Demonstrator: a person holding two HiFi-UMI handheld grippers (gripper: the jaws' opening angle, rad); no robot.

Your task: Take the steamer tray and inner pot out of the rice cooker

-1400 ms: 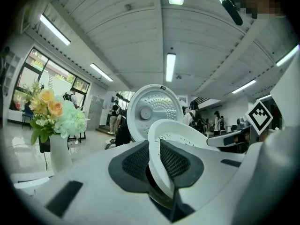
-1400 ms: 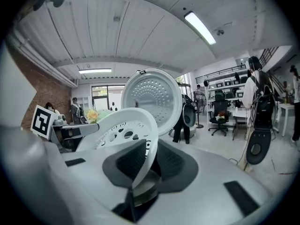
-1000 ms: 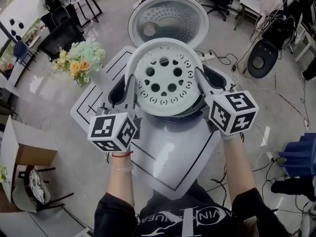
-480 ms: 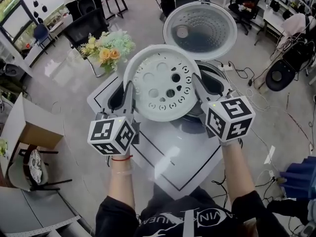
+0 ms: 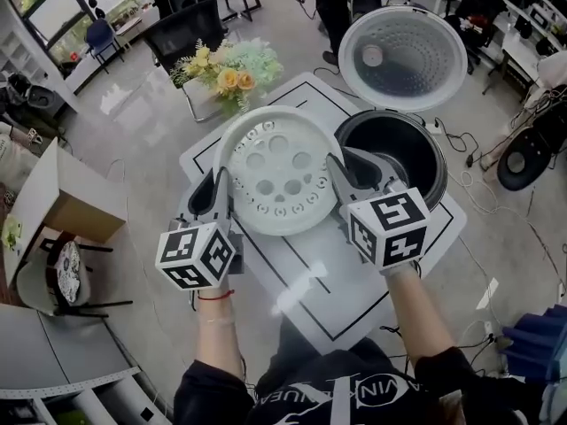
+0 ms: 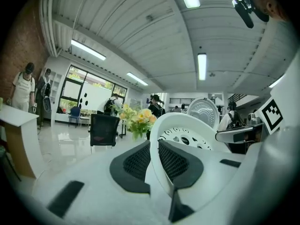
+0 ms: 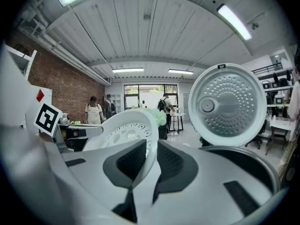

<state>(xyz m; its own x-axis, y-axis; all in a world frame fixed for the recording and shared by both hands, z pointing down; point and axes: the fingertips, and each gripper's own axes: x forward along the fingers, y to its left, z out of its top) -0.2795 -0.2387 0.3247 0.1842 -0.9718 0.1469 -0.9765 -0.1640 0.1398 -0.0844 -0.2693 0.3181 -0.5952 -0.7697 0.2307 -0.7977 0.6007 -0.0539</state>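
Likely light, stiff and a little slippery, the steamer tray (image 5: pixel 279 171) spans between the left gripper (image 5: pixel 213 200) and the right gripper (image 5: pixel 347 173), each pair of jaws clamped on its thin rim at opposite sides, the sensible hold.

open workshop room with a glossy grey floor (image 5: pixel 133 122). large windows (image 5: pixel 49 7) far left, a brick wall (image 6: pixel 18 46), a white ribbed ceiling (image 6: pixel 140 36) with strip lights (image 6: pixel 202 65). black chairs (image 5: pixel 188 27) far, cardboard box (image 5: pixel 66 206) left, cables (image 5: pixel 474 193) right.

Bright, even light from ceiling strip lamps (image 6: pixel 202 65), glare on floor (image 5: pixel 128 100), dark fisheye corners, soft foreground
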